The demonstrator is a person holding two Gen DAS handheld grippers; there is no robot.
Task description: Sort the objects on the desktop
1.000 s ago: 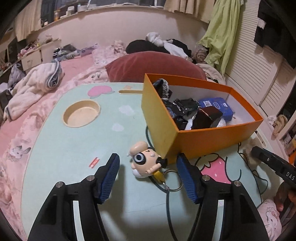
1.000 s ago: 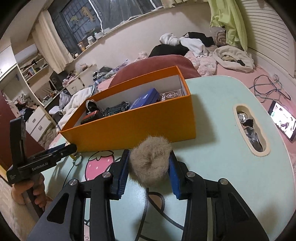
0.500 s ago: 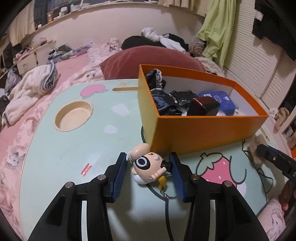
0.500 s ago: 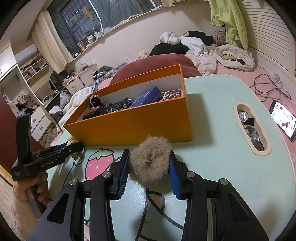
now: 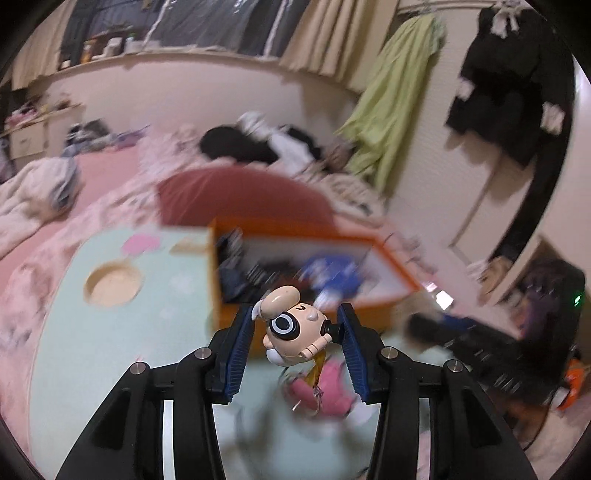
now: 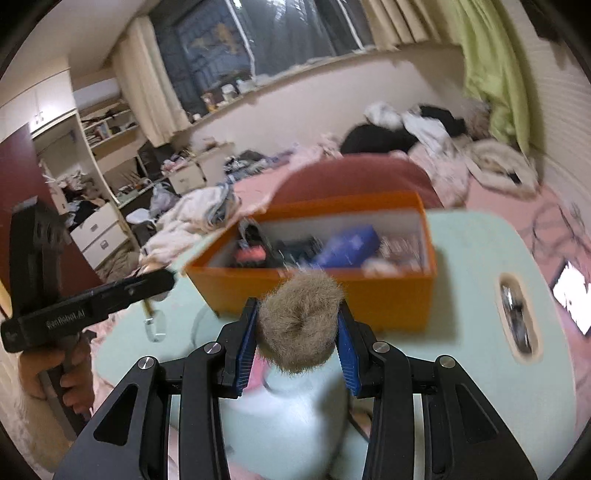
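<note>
Left wrist: left gripper (image 5: 297, 332) clamps a glossy round-headed figurine (image 5: 293, 328); right gripper (image 6: 297, 332) squeezes a fuzzy tan pompom (image 6: 300, 319).

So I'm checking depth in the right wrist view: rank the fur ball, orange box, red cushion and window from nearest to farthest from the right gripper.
1. Fur ball, clamped between the right gripper's pads.
2. Orange box, just ahead on the table.
3. Red cushion, behind the box.
4. Window, at the far wall, upper middle.

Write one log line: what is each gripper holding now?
left gripper: shut on cartoon-head keychain toy | right gripper: shut on fuzzy tan pompom
</note>
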